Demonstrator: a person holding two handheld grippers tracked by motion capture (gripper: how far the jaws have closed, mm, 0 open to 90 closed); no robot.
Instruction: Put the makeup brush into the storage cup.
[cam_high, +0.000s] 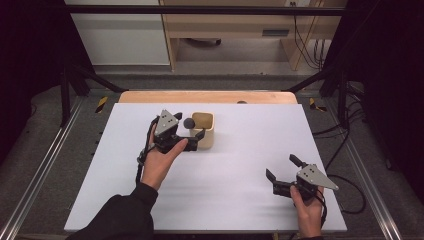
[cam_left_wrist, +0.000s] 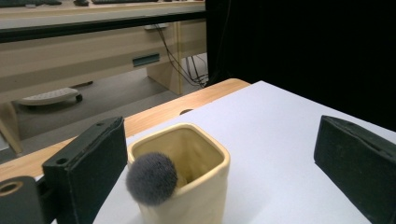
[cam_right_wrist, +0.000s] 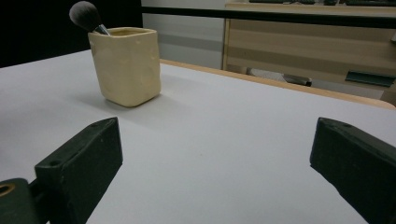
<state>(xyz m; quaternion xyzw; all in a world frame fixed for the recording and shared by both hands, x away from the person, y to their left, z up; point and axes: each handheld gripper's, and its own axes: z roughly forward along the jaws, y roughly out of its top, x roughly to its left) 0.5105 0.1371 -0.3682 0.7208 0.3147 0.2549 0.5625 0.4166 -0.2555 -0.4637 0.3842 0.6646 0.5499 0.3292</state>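
Observation:
A cream square ceramic cup (cam_high: 204, 132) stands on the white tabletop (cam_high: 235, 190), left of centre toward the far side. A makeup brush with a dark fluffy head (cam_high: 189, 123) stands in it, leaning over the cup's left rim. My left gripper (cam_high: 190, 126) is right beside the cup on its left, open. In the left gripper view the cup (cam_left_wrist: 196, 186) and brush head (cam_left_wrist: 152, 178) sit close ahead between the wide-apart jaws, whose pads press on nothing. My right gripper (cam_high: 282, 167) rests open and empty near the front right. The right gripper view has the cup (cam_right_wrist: 126, 65) and brush (cam_right_wrist: 84, 14) far off.
A wooden table edge (cam_high: 207, 96) borders the white top at the back. Black frame bars (cam_high: 70, 90) and cables (cam_high: 345, 140) flank the table. Light wooden furniture (cam_high: 235, 30) stands on the floor behind.

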